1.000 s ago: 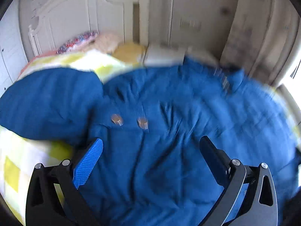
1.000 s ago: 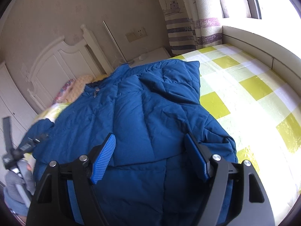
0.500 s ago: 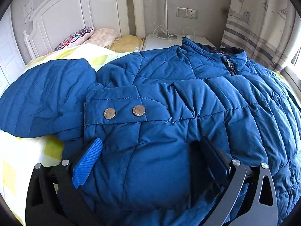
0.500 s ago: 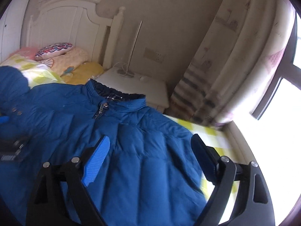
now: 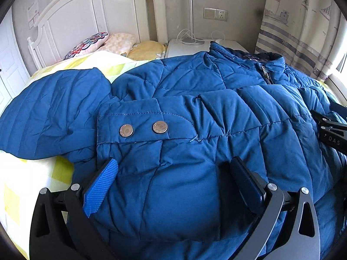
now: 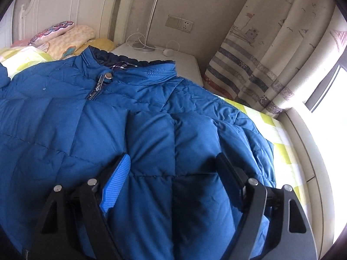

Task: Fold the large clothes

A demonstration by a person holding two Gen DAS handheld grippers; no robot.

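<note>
A blue quilted puffer jacket lies spread front-up on the bed, collar toward the nightstand; it also shows in the right wrist view. A sleeve cuff with two metal snaps lies folded across its front. My left gripper is open, jaws wide, low over the folded sleeve below the cuff. My right gripper is open, jaws wide, low over the jacket's right side below the zipper pull. Part of the right gripper shows at the left view's right edge.
The bed has a yellow-and-white checked cover. Pillows lie by the white headboard. A white nightstand with a lamp and cable stands beyond the collar. A striped curtain and window sill are on the right.
Both grippers swung toward the headboard end and came down close over the jacket. The right view turned from the window side to the collar. Both stayed open.
</note>
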